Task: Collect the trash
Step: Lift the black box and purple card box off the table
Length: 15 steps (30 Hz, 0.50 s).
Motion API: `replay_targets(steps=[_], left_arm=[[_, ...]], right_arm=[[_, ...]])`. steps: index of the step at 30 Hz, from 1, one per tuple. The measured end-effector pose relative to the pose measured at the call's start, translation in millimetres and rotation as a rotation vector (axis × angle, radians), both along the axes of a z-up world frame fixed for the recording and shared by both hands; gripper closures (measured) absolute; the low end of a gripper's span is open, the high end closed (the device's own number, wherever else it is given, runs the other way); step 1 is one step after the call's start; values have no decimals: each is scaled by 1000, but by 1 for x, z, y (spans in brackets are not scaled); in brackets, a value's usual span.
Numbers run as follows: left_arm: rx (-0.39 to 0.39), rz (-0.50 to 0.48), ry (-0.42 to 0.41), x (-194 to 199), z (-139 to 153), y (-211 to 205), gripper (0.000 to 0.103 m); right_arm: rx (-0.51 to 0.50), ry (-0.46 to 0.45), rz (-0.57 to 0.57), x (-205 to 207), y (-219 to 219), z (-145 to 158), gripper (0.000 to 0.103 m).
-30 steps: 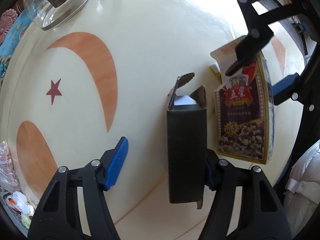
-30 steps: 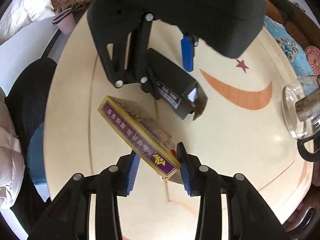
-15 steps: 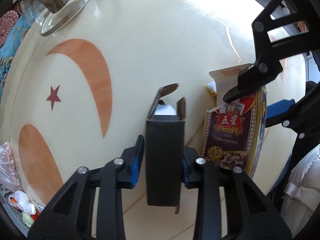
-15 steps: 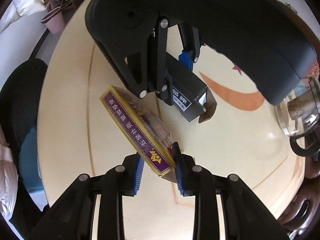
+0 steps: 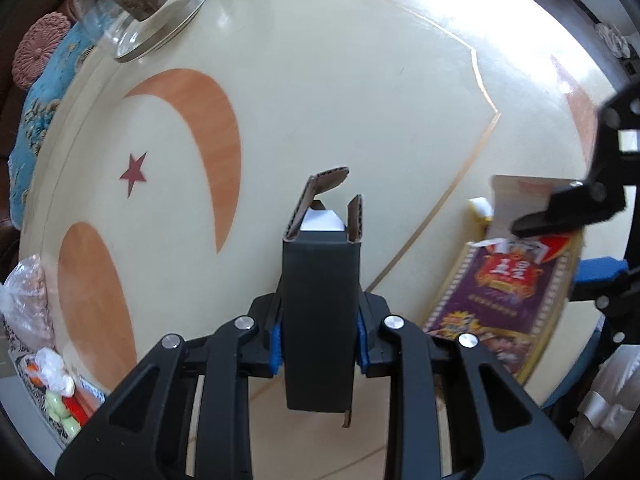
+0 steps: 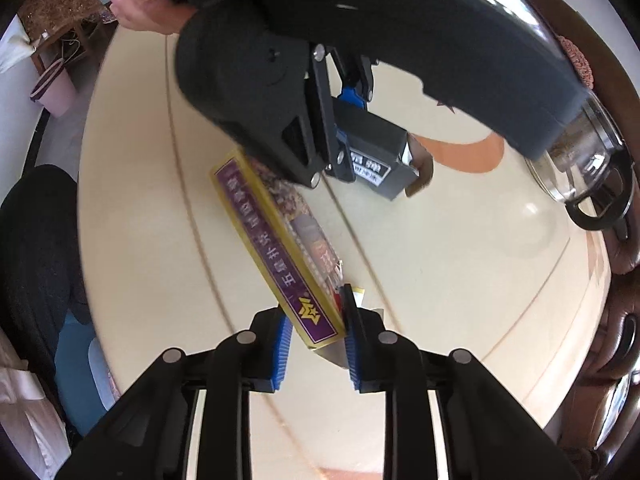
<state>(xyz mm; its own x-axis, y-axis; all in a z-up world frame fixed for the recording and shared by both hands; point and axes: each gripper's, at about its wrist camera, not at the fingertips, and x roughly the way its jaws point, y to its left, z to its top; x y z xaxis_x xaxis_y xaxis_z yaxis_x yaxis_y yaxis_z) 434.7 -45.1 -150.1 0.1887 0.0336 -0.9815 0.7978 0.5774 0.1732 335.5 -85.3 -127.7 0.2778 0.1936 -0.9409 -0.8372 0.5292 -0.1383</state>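
The black carton (image 5: 319, 312) sits upright between the blue pads of the left gripper (image 5: 319, 340), which is clamped on its 2 side walls; its top flaps stand open, showing a white insert inside. In the right wrist view the same carton (image 6: 374, 148) appears held above the cream table (image 5: 360, 80), with a white label on one face. Just beside it, the purple and gold box (image 6: 276, 240) (printed with Chinese characters) is tilted on the table, its near end pinched between the pads of the right gripper (image 6: 314, 344). A small yellow scrap (image 5: 480, 208) lies by that box's torn flap. Further out, the table carries orange crescent inlays and a red star (image 5: 134, 172), and a glass teapot (image 5: 136, 4) stands near the far edge.
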Motion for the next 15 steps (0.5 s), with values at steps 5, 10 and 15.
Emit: replay_targets(steps=[5,10,15], left_arm=[[-16,28,-14,-7,4,12,76],[-37,59,-14,-13,-1,34,76],[-40,68,-19,-32,4,33,76]], right_arm=[[9,18,-59,-13,0,4,81],[26,61,-127,-31,1,3,82],[22,73,-169,-46,-4,7,82]])
